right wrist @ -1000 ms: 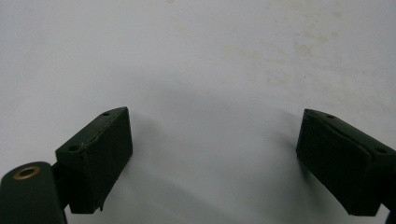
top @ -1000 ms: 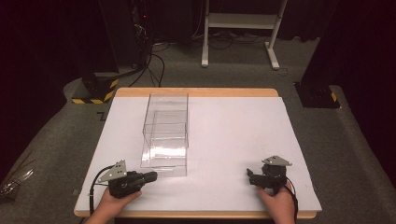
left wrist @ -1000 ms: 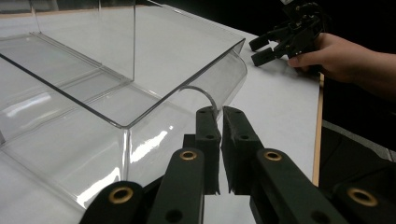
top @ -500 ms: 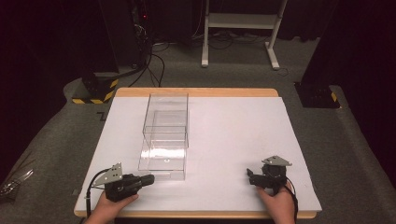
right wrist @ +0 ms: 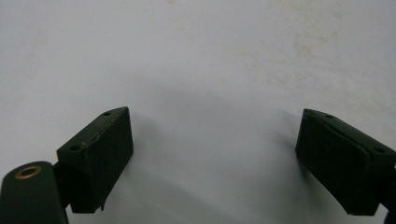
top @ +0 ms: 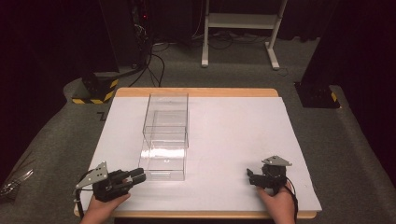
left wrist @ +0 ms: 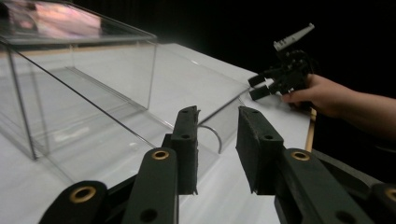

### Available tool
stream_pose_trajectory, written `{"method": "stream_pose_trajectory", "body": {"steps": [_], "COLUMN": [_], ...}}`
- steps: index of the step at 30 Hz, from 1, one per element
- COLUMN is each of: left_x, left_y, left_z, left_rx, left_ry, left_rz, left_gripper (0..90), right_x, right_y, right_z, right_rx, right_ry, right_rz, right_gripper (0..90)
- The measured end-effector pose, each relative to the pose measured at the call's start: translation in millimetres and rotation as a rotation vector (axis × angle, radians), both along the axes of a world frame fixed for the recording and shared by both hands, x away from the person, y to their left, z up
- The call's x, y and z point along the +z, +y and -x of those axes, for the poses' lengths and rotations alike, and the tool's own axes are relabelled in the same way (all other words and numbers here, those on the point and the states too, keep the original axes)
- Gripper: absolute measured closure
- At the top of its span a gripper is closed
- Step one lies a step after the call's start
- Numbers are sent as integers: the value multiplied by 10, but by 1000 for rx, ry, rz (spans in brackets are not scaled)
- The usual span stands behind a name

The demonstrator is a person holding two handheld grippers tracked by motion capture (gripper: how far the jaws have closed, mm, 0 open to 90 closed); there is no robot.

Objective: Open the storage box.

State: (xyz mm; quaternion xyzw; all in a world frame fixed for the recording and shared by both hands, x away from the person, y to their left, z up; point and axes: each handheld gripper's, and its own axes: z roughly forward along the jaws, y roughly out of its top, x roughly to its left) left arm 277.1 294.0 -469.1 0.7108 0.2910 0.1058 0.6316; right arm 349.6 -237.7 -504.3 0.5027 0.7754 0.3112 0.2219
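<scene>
Clear box [top: 164,140]: set lengthwise on the white counter [top: 233,140], left of centre, its near end just beside the left claw.
Left claw [top: 140,176]: held low, narrowly parted, empty, aimed at that end, seemingly for a grasp.
Right claw [top: 251,177]: spread wide, empty, well apart from the box.

Clear plastic box [top: 165,135] just ahead of left gripper [top: 135,177]; bare white tabletop [top: 233,130] around right gripper [top: 251,177]

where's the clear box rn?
In the high view the clear box stands left of centre on the white table, running front to back; its near end is just ahead of the left tongs.
</scene>
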Motion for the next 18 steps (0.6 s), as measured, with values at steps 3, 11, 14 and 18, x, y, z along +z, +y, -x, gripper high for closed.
{"method": "stream_pose_trajectory", "body": {"steps": [3, 11, 14, 18], "left_x": [17, -44, -96, -147], "left_y": [66, 237, 298, 352], "left_z": [1, -41, -75, -135], "left_rx": [64, 277, 373, 469], "left_ry": [-15, -38, -24, 28], "left_rz": [6, -65, -106, -172], "left_gripper": [645, 549, 509, 479], "right_x": [0, 0, 0, 0], "right_y": [0, -1, 0, 0], "right_z": [0, -1, -1, -1], "right_rx": [0, 0, 0, 0], "right_ry": [0, 1, 1, 1], "right_rz": [-1, -1, -1, -1], "right_gripper": [111, 111, 111, 111]}}
